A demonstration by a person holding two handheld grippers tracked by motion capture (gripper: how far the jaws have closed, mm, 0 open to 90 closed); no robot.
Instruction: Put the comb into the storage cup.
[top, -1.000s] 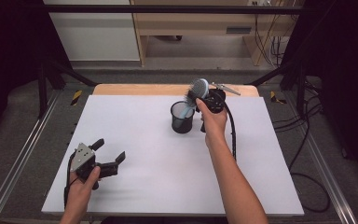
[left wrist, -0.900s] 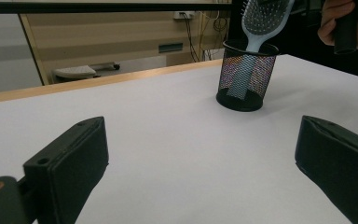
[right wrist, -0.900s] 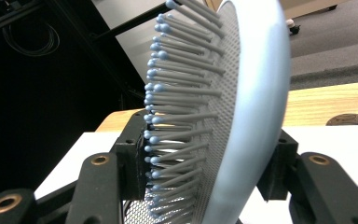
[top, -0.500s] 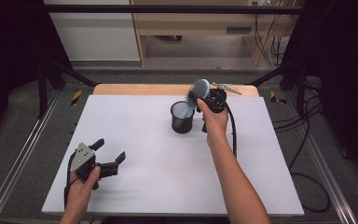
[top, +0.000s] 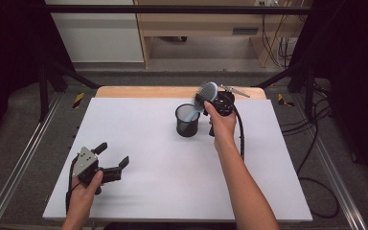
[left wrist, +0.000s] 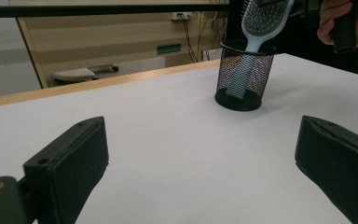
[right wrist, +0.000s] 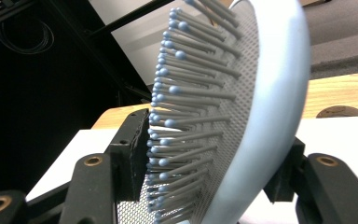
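Observation:
A light blue hairbrush (top: 206,92) stands tilted, its handle down inside a black mesh cup (top: 187,120) at the back middle of the white table (top: 148,158). My right gripper (top: 205,98) is shut on the brush head (right wrist: 242,116): one pad meets the bristle tips, the other the smooth back. Its jaws have just been opening a little with the head still between them. At the front left my left gripper (top: 114,153) rests low over the table, open, with nothing between its jaws. From the left gripper view (left wrist: 200,140) the cup (left wrist: 244,74) and brush (left wrist: 261,21) show ahead to the right.
A wooden strip (top: 143,91) runs along the table's back edge. Metal rails (top: 24,158) flank the table on the left, and cables (top: 316,139) lie on the floor to the right. The right gripper's black cable (top: 241,136) trails beside the forearm.

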